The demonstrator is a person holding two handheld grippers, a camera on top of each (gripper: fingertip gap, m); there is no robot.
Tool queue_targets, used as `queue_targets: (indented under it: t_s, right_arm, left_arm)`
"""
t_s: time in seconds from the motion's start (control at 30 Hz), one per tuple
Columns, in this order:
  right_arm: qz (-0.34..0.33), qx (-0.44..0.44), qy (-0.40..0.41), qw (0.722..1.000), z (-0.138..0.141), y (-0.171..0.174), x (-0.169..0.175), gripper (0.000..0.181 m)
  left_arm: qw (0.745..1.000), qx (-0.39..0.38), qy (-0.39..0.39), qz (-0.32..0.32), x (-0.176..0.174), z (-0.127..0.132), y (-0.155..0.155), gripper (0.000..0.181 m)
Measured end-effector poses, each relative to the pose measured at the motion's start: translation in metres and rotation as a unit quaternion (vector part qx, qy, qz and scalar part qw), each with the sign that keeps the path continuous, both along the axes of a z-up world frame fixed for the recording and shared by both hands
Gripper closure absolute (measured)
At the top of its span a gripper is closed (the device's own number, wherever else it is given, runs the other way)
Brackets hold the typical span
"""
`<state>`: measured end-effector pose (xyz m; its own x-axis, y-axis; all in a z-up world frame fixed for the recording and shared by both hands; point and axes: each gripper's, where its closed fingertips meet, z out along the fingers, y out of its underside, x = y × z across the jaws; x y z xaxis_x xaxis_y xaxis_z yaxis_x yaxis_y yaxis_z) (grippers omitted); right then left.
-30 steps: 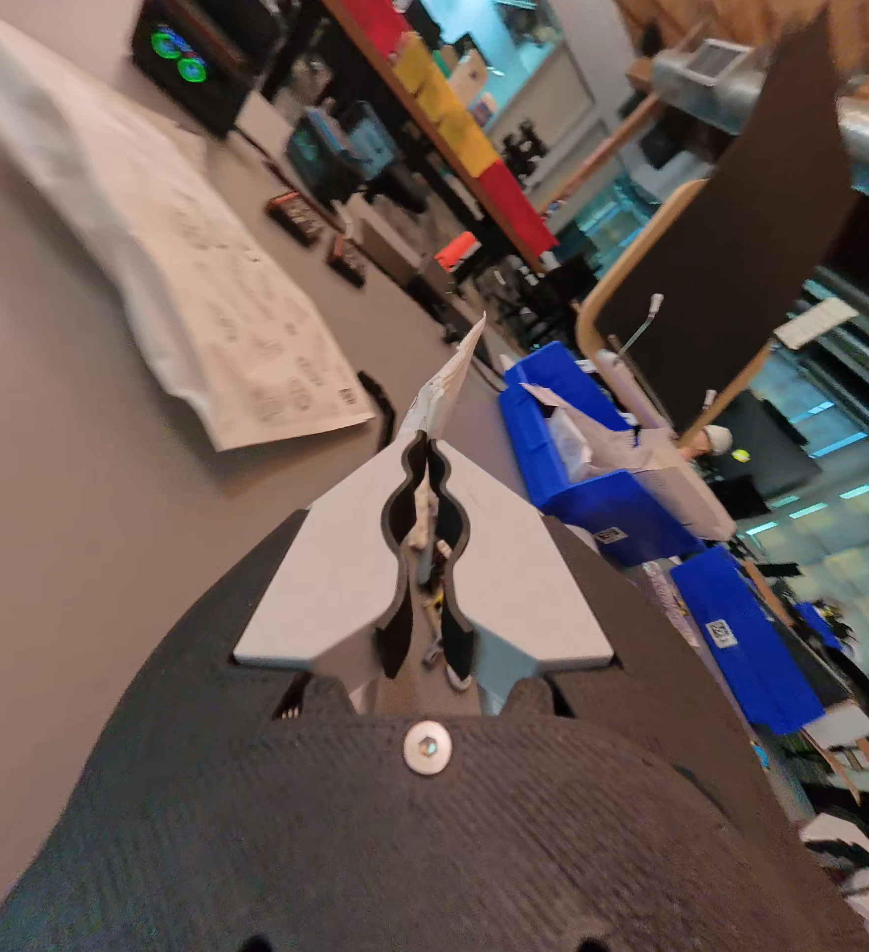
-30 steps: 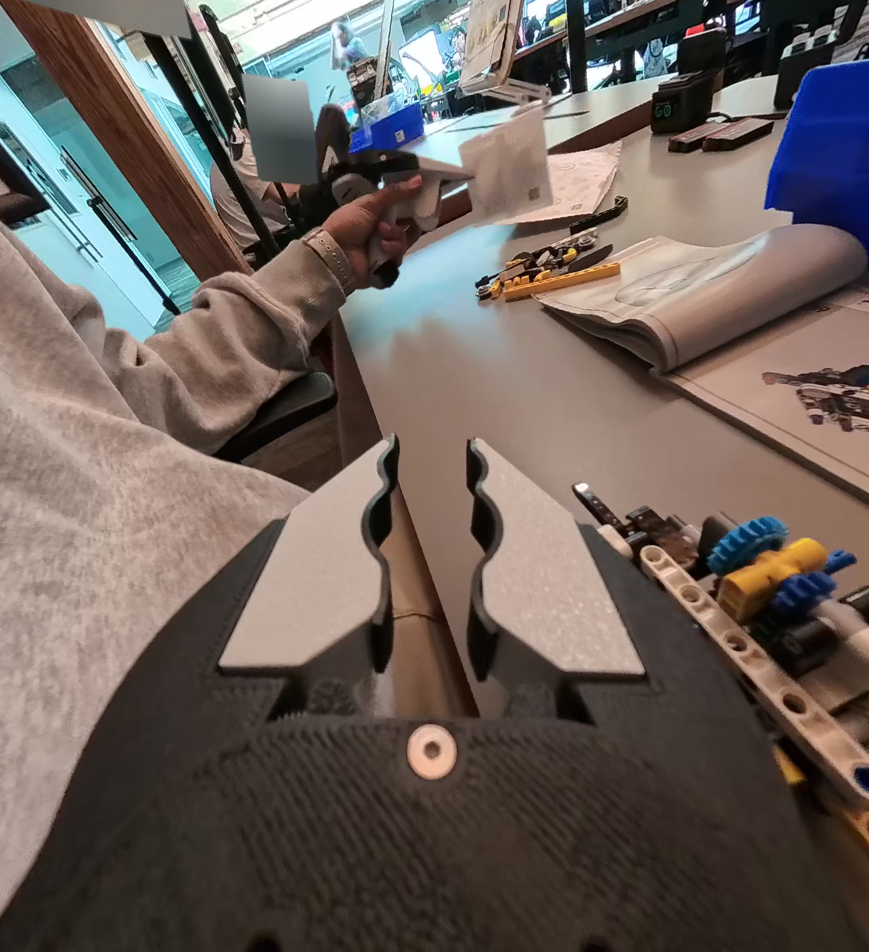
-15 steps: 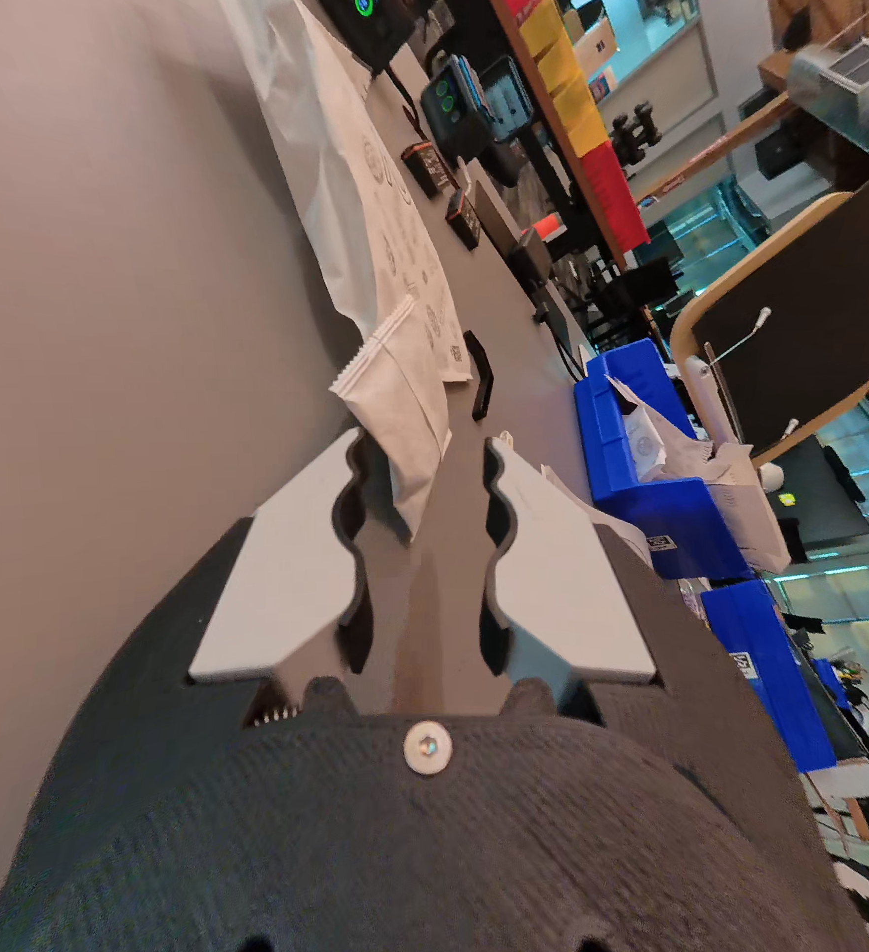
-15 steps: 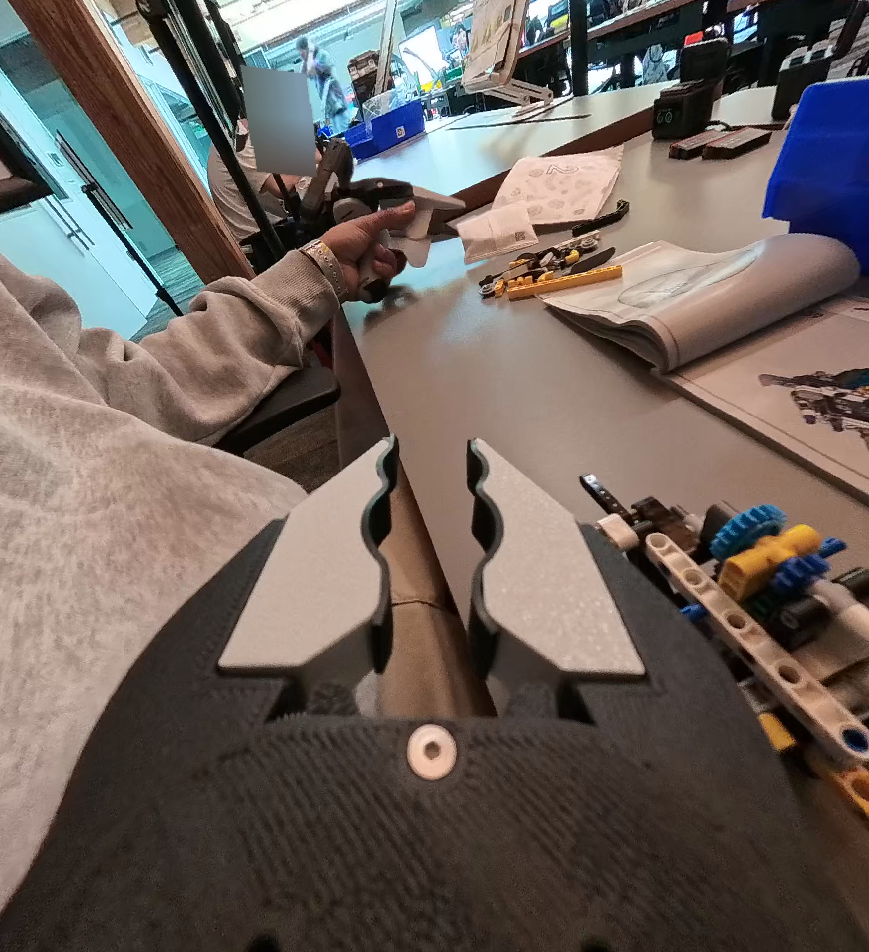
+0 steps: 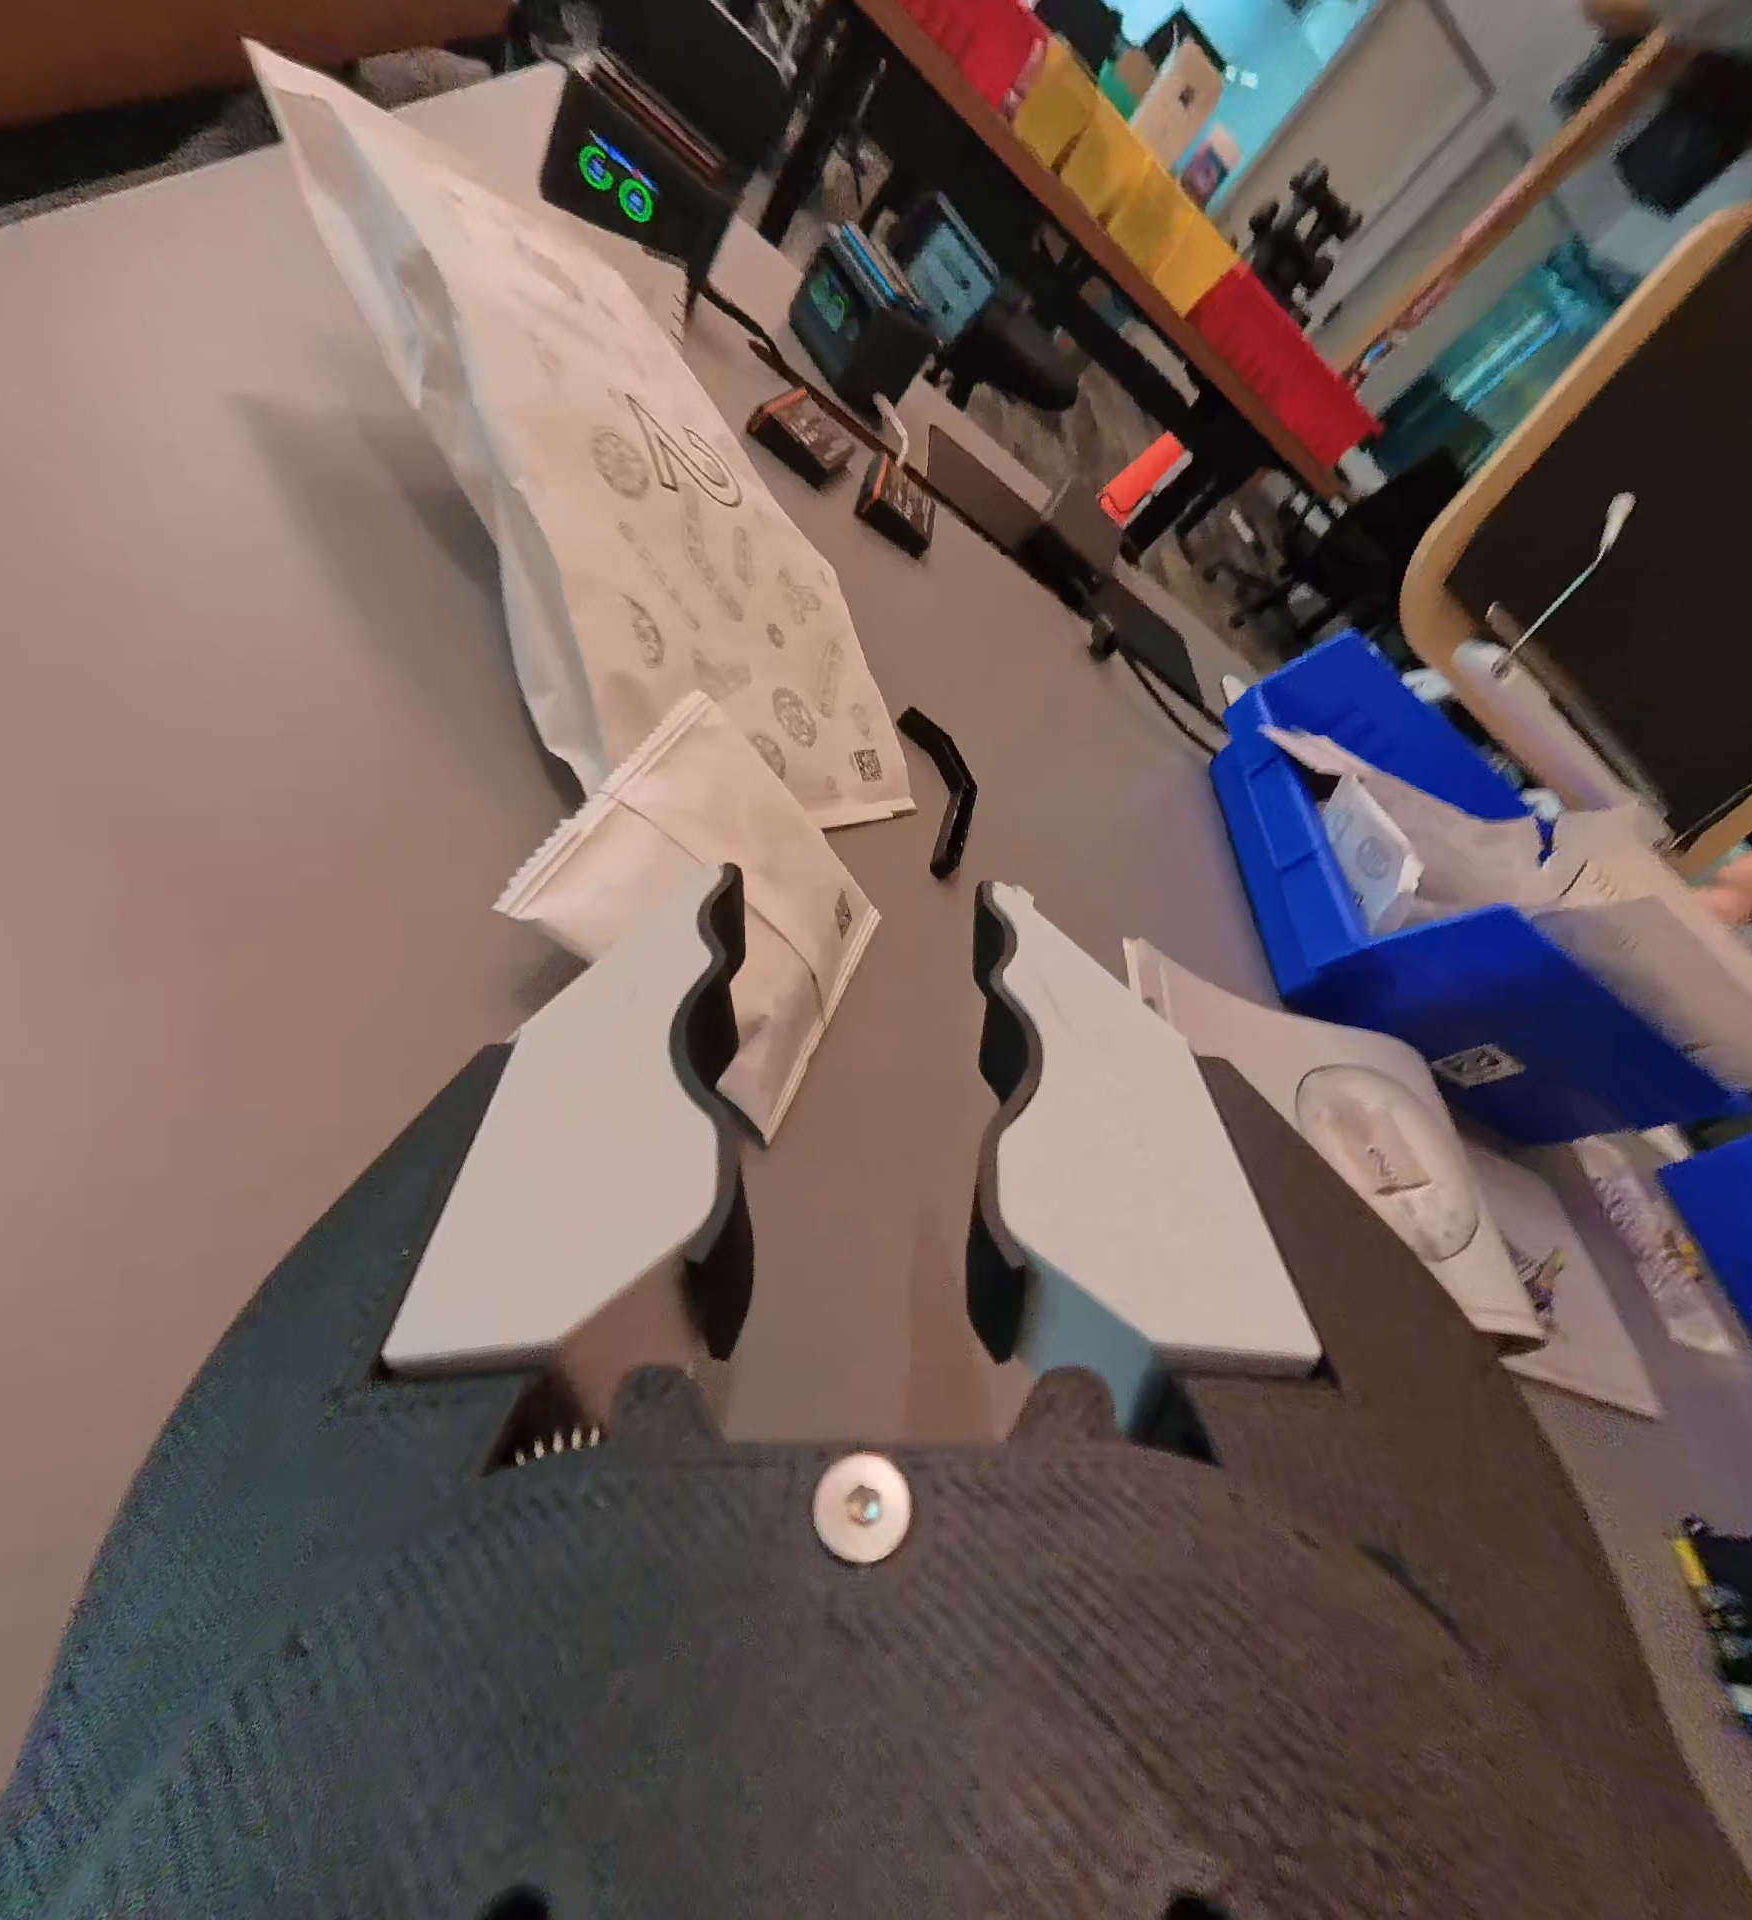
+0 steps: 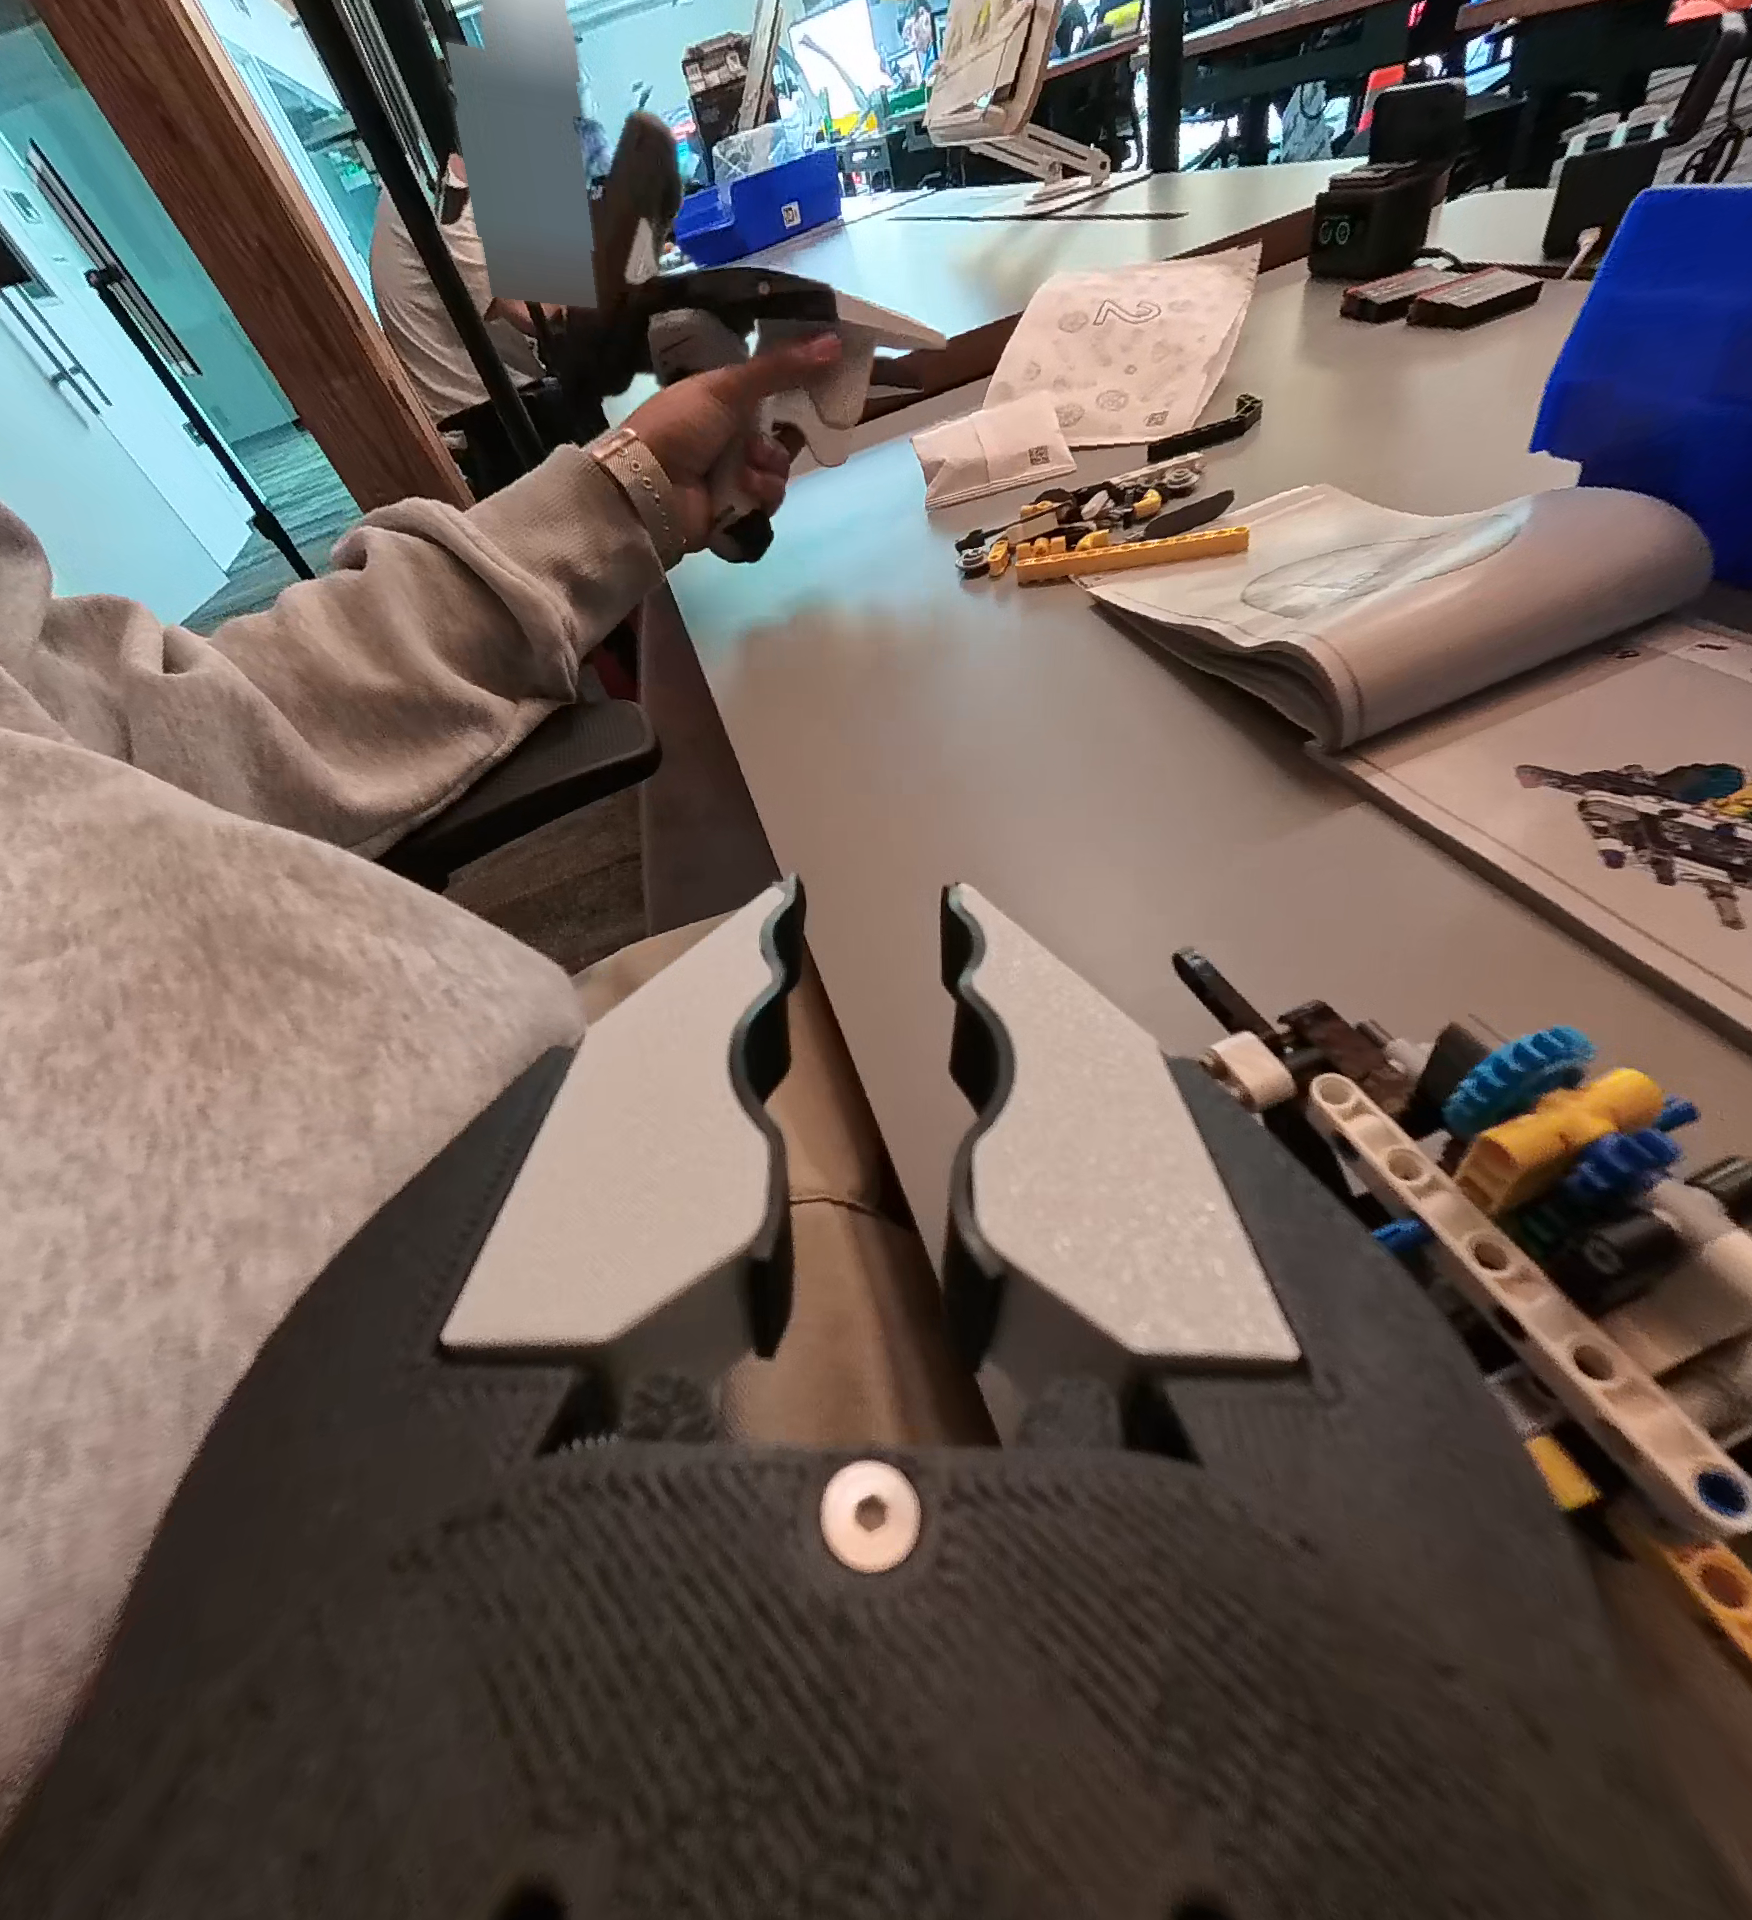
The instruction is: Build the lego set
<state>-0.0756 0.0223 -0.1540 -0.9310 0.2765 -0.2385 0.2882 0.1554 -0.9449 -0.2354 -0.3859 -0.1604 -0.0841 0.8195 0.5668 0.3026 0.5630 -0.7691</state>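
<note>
**Picking the next loose part**

The left tool (image 5: 856, 904) hangs above the counter (image 5: 176, 727), jaws wide and empty, a small paper bag (image 5: 706, 831) beneath its left finger. Loose parts (image 6: 1090, 525) lie far, beside the bag. Approach low, one piece only. The right tool (image 6: 872, 904), narrowly parted and empty, waits left of the assembly (image 6: 1537, 1174); use it to brace.

Grey counter (image 5: 124, 727) carries a black device with green-lit display (image 5: 623, 182) at its far end, with two small black packs (image 5: 846, 468) near it. Red and yellow bins (image 5: 1163, 239) line a shelf beyond.
</note>
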Motion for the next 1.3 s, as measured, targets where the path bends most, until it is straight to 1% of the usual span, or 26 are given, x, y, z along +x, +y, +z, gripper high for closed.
queue_targets:
  t_s: [0.1,0.2,0.33,0.4,0.5,0.57,0.63,0.7,0.73,0.8,0.9,0.97,1.07,1.2,1.23,1.3]
  right_arm:
    - [0.003,0.002,0.000,1.000,-0.001,-0.003,0.002,0.157]
    - [0.005,-0.004,-0.004,1.000,0.000,-0.006,0.004,0.157]
    - [0.016,-0.010,-0.020,1.000,-0.002,-0.011,0.008,0.156]
    - [0.016,-0.005,-0.017,1.000,-0.003,-0.012,0.007,0.156]
    - [0.013,-0.003,-0.012,1.000,-0.001,-0.012,0.005,0.156]
    - [0.011,-0.005,-0.013,1.000,-0.001,-0.011,0.003,0.156]
    - [0.009,-0.008,-0.018,1.000,0.000,-0.010,0.001,0.156]
    - [0.005,-0.013,-0.024,1.000,0.000,-0.007,-0.001,0.155]
    - [0.003,-0.015,-0.027,1.000,0.000,-0.006,-0.003,0.155]
    - [0.000,-0.020,-0.033,0.999,0.001,-0.004,-0.005,0.155]
    - [-0.002,-0.023,-0.037,0.999,0.001,-0.003,-0.008,0.155]
    - [-0.004,-0.020,-0.036,0.999,0.000,-0.002,-0.010,0.155]
    - [-0.011,-0.015,-0.031,0.999,-0.002,-0.001,-0.014,0.155]
    - [-0.010,-0.023,-0.032,0.999,-0.002,-0.003,-0.016,0.156]
    - [-0.008,-0.025,-0.033,0.999,-0.002,-0.005,-0.015,0.157]
    - [-0.001,-0.023,-0.032,0.999,-0.003,-0.009,-0.013,0.157]
  left_arm:
    - [0.998,-0.048,-0.023,-0.024,-0.008,-0.004,0.016,0.139]
    - [0.991,-0.103,-0.061,-0.065,-0.024,-0.011,0.035,0.139]
    - [0.968,-0.203,-0.111,-0.094,-0.061,-0.018,0.046,0.139]
    - [0.953,-0.238,-0.145,-0.116,-0.083,-0.028,0.052,0.138]
    - [0.940,-0.245,-0.193,-0.137,-0.110,-0.044,0.060,0.138]
    - [0.934,-0.241,-0.220,-0.143,-0.121,-0.055,0.062,0.139]
    - [0.931,-0.226,-0.239,-0.156,-0.124,-0.065,0.066,0.146]
    - [0.935,-0.215,-0.235,-0.159,-0.127,-0.067,0.067,0.162]
    - [0.936,-0.210,-0.227,-0.169,-0.126,-0.066,0.070,0.176]
    - [0.938,-0.199,-0.220,-0.176,-0.124,-0.064,0.073,0.176]
    - [0.947,-0.199,-0.187,-0.168,-0.116,-0.046,0.074,0.176]
    - [0.955,-0.189,-0.157,-0.165,-0.100,-0.029,0.080,0.176]
    - [0.967,-0.172,-0.105,-0.156,-0.067,-0.005,0.091,0.176]
    - [0.972,-0.160,-0.084,-0.148,-0.019,-0.005,0.106,0.176]
    - [0.971,-0.172,-0.094,-0.137,-0.010,-0.010,0.104,0.176]
    - [0.965,-0.213,-0.117,-0.102,0.002,-0.023,0.088,0.176]
